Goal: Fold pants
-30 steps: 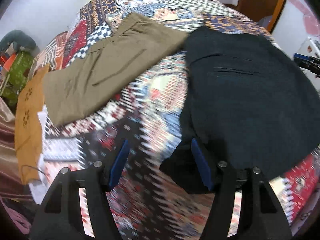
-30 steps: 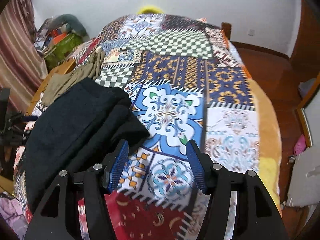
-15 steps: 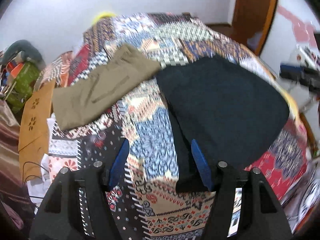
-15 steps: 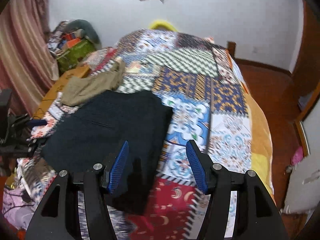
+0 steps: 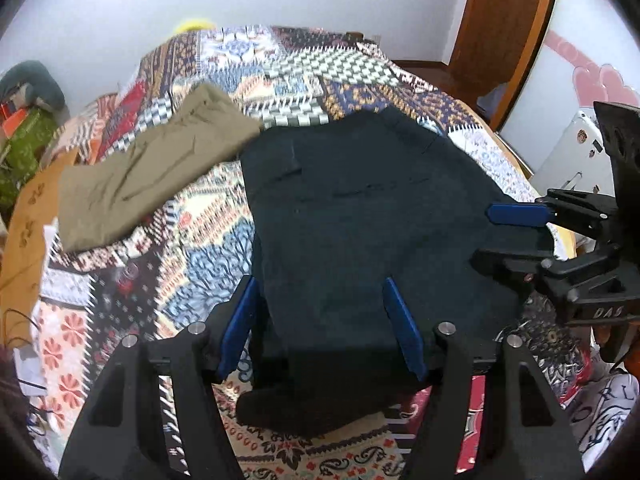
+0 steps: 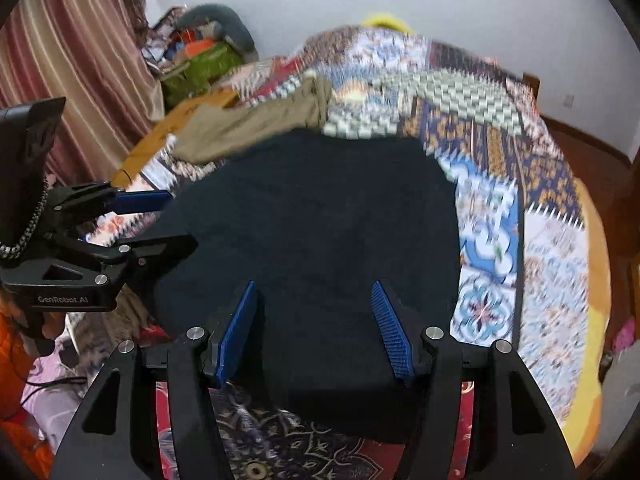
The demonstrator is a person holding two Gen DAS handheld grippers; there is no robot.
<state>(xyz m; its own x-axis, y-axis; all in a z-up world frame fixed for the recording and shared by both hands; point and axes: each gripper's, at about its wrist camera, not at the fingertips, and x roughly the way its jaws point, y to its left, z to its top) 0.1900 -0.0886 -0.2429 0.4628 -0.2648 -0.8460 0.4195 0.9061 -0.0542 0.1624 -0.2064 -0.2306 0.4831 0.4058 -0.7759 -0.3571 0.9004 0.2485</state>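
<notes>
So the whole thing sits on a bed with a loud patchwork bedspread point(image 5: 224, 236), checks, florals and paisley all over. Going left to right in the left wrist view: at 9 o'clock there's a pile of clutter with a green bag point(image 5: 20, 148) against the white wall, then an orange cloth point(image 5: 24, 240) hanging off the bed's edge, then folded khaki pants point(image 5: 148, 168) lying flat around 10 o'clock. The black pants point(image 5: 360, 240) fill the middle of the bed, their near edge hanging toward the camera. A wooden door frame point(image 5: 500, 40) stands at 1 o'clock.

The left gripper point(image 5: 320, 328) hangs low over the near edge of the black pants with its blue pads spread wide, nothing pinched between them. At 3 o'clock the right gripper point(image 5: 520, 236) pokes in sideways over the pants' right edge, jaws apart too.

From the right wrist view, striped reddish curtains point(image 6: 80, 60) cover the 10 o'clock corner, and the left gripper point(image 6: 160, 220) comes in at 9 o'clock, level with the pants' left edge. The right gripper point(image 6: 316, 328) sits over the near hem, pads open and holding nothing.

Texture-wise the black pants point(image 6: 312, 240) look like a soft, matte, fuzzy fabric, roughly a wide rounded slab with faint creases. The khaki pants point(image 6: 256, 124) are thinner, smoother woven stuff with visible wrinkles, touching the black ones at the far-left corner. Gripper pads are ribbed blue on black plastic frames.
</notes>
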